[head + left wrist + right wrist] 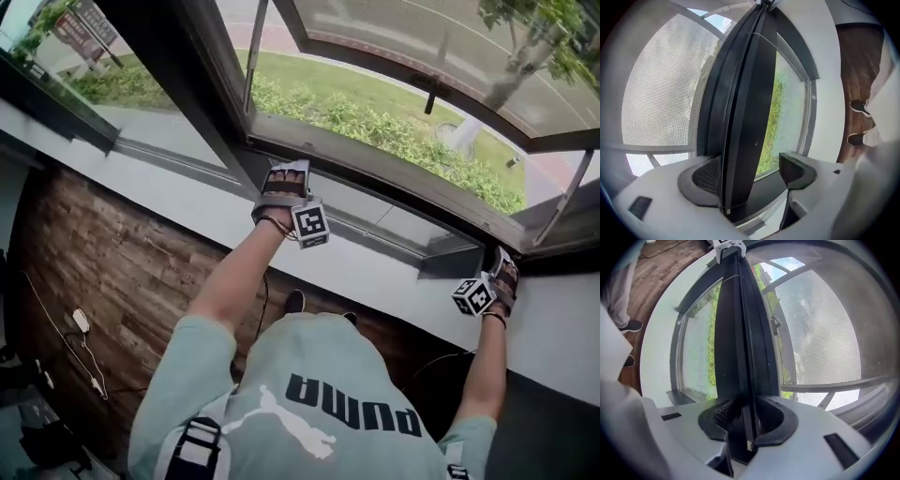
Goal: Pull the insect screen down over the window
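Observation:
The insect screen's dark bottom bar (394, 178) runs across the window opening between my two grippers, low over the sill. Grey mesh (661, 84) hangs from it, and a strip of opening with green shrubs shows on its other side. My left gripper (750, 173) stands open around the bar (745, 117): one pad (705, 176) lies against it, the other (794, 168) is well apart. My right gripper (747, 416) is shut on the bar's thin edge (740, 333), both pads pressing it, with mesh (820, 333) beside. Seen from the head camera, the left gripper (284, 183) is mid-window and the right gripper (502, 277) at its right end.
A white sill (187, 202) runs under the window above a wooden floor (112, 281), where a cable with a white plug (82, 321) lies. Outside, a glazed sash (422, 47) is swung outward on stay arms. The person's dark shoes (858, 108) stand below.

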Demonstrator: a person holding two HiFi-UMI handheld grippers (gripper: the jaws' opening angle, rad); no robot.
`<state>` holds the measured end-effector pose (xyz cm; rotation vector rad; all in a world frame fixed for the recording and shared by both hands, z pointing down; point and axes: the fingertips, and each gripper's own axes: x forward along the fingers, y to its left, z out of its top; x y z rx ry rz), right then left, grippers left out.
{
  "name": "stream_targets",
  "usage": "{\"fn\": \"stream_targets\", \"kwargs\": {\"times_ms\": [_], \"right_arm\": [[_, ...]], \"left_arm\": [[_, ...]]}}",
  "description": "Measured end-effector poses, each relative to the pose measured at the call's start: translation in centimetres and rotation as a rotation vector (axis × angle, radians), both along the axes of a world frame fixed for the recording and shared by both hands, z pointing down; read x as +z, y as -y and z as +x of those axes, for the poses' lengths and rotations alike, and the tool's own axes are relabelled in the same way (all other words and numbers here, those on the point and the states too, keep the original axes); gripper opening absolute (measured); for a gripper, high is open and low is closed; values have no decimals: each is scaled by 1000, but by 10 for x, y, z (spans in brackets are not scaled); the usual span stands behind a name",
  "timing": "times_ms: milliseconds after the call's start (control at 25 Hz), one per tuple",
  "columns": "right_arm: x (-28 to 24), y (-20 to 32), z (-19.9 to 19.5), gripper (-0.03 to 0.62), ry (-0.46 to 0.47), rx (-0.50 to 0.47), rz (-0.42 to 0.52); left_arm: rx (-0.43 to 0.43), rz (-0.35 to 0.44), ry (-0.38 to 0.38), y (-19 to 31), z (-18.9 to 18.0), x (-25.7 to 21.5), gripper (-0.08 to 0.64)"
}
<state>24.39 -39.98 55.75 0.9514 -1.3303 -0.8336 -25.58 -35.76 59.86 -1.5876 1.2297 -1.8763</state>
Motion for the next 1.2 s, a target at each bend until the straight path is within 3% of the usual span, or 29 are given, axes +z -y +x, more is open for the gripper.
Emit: {"fn": "stream_targets", "kwargs": {"times_ms": [320,440,680,920,1000,1040,1120,1200], "right_arm": [[0,0,-2,100,-30,3,34],[1,-1,-1,100,-44,5,33],[2,-5,-1,100,-65,-6,19],[-10,-20,-11,100,-33,-11,34],[-21,-29,-22,100,35,2,61],[-28,-34,-29,100,95,19,71],[-39,-44,-46,100,276,80,68],[-46,-60,-62,100,525,178,44]], "left_arm": [[31,48,-11,3,-1,-4,396],[27,30,35,3,-5,-1,396],[40,81,-37,4,1,-8,396],[22,64,-113,-19,-5,-6,396],[-18,78,-202,-30,-9,-8,396],[-36,102,-281,-35,-9,-12,396],[-66,150,-523,-46,0,-26,396],[-85,171,-820,-57,18,-42,365]]}}
